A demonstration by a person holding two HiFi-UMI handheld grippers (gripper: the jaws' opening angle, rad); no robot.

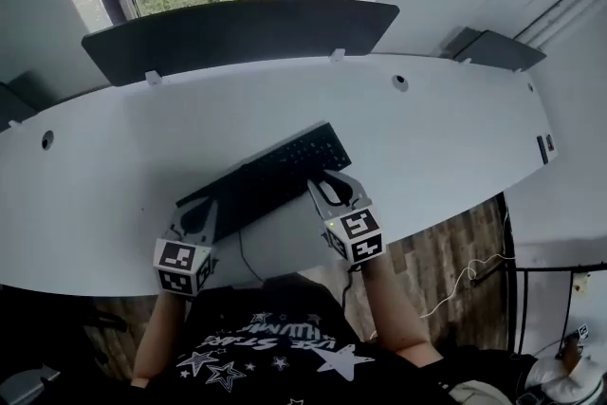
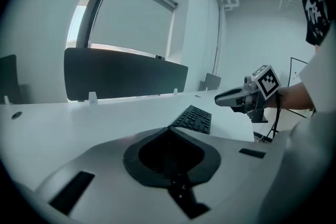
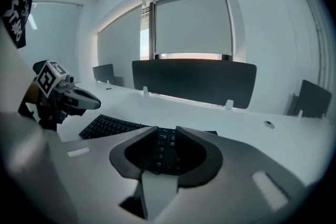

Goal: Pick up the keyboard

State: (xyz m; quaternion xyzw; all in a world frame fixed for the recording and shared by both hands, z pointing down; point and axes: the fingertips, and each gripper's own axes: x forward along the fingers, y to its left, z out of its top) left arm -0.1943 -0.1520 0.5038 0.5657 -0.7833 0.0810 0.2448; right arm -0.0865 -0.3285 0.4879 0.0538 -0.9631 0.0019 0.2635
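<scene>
A black keyboard [image 1: 270, 177] lies slantwise on the white desk [image 1: 446, 138], near its front edge. My left gripper [image 1: 207, 206] is at the keyboard's left end with its jaws shut and nothing between them; in the left gripper view [image 2: 169, 129] the keyboard [image 2: 195, 119] lies just beyond the tips. My right gripper [image 1: 334, 177] is over the keyboard's right end. In the right gripper view [image 3: 163, 132] its jaws stand a little apart, and the keys [image 3: 113, 126] show through the gap without being pinched. Each gripper appears in the other's view: the right gripper [image 2: 227, 98] and the left gripper [image 3: 88, 100].
A dark divider panel [image 1: 242, 38] stands along the desk's far edge below a window. Round cable grommets [image 1: 400, 82] sit in the desktop. The keyboard's thin cable [image 1: 248, 266] runs over the front edge toward the person. Wood-pattern floor shows at the right.
</scene>
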